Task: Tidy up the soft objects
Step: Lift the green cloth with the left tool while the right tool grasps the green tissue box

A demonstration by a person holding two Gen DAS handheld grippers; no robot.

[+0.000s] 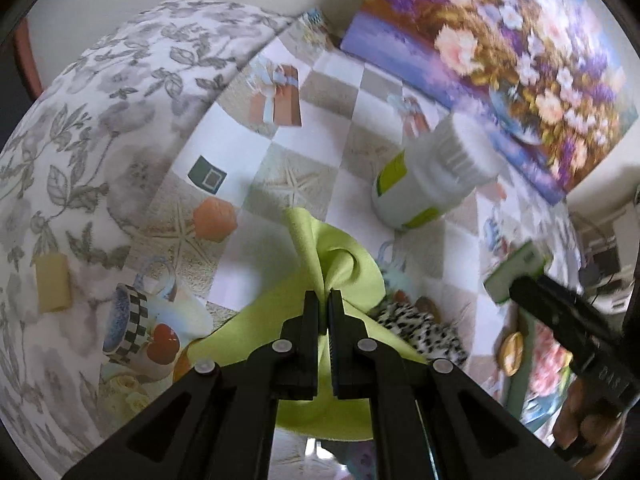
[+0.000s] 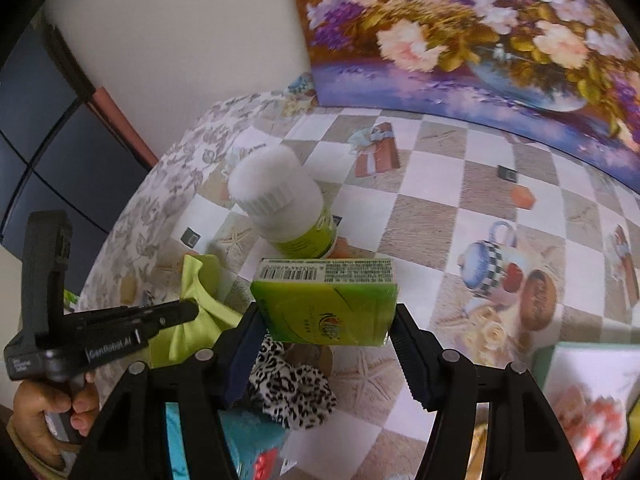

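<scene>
Worktop: the worktop (image 2: 432, 216) is covered with a checked oilcloth printed with gift boxes, starfish and teapots; a grey leaf-patterned cloth (image 1: 80, 152) covers its far side in the left wrist view.
Background: a flower painting (image 2: 480, 40) leans against the pale wall at the back of the worktop.
Left claw: the left claw (image 1: 323, 300) has its jaws pressed together on a fold of the lime-green cloth (image 1: 340, 256), which bunches up just ahead of the tips and drapes down under the claw.
Right claw: the right claw (image 2: 326, 320) holds a green pack (image 2: 326, 304) between its pads, the barcoded white edge facing away from the camera; the jaws sit at a middling width, set by the pack.
White jar: a white jar (image 2: 284, 204) with a ribbed lid and a green label stands on the worktop just beyond the pack and near the green cloth.
Spotted fabric: a black-and-white spotted scrunchie (image 2: 292, 396), or so it seems, lies on the worktop below the right claw and beside the green cloth.
Hand: a hand (image 2: 48, 412) grips the left claw's handle at the lower left of the right wrist view.
Near edge: blue and red items at the bottom of the right wrist view are too blurred to name.
</scene>
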